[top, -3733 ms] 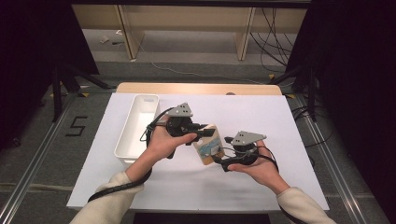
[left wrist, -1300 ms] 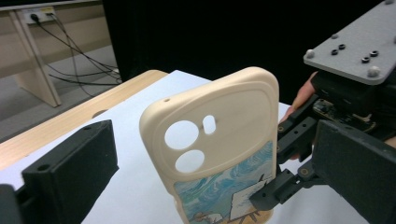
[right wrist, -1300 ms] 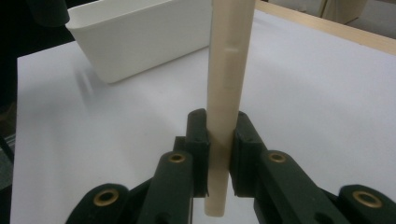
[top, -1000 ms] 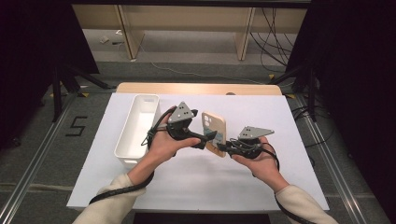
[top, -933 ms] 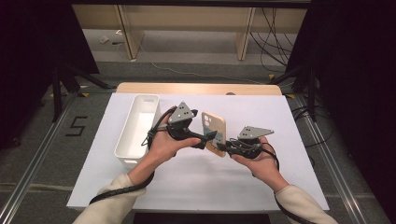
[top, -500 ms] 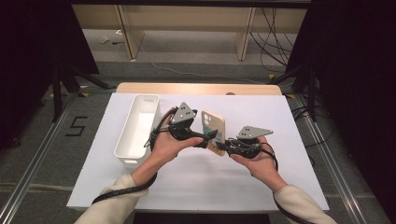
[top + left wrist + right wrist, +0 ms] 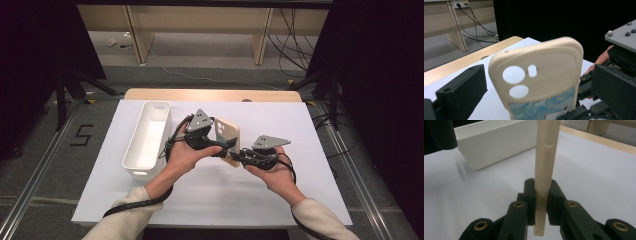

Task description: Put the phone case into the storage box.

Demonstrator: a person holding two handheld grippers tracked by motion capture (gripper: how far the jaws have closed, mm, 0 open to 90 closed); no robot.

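While the right gripper (image 7: pixel 541 202) pinches the cream phone case (image 7: pixel 227 140) upright above the table (image 7: pixel 310 130), the left gripper (image 7: pixel 534 100) straddles it open; placing it in the white bin (image 7: pixel 147 137) looks undone

Right gripper (image 7: pixel 541 202) jaws pinched nearly closed; left gripper (image 7: pixel 220 146) jaws spread apart.

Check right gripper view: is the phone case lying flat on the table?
No. The phone case stands upright on edge, clamped between the jaws of the right gripper, above the white table.
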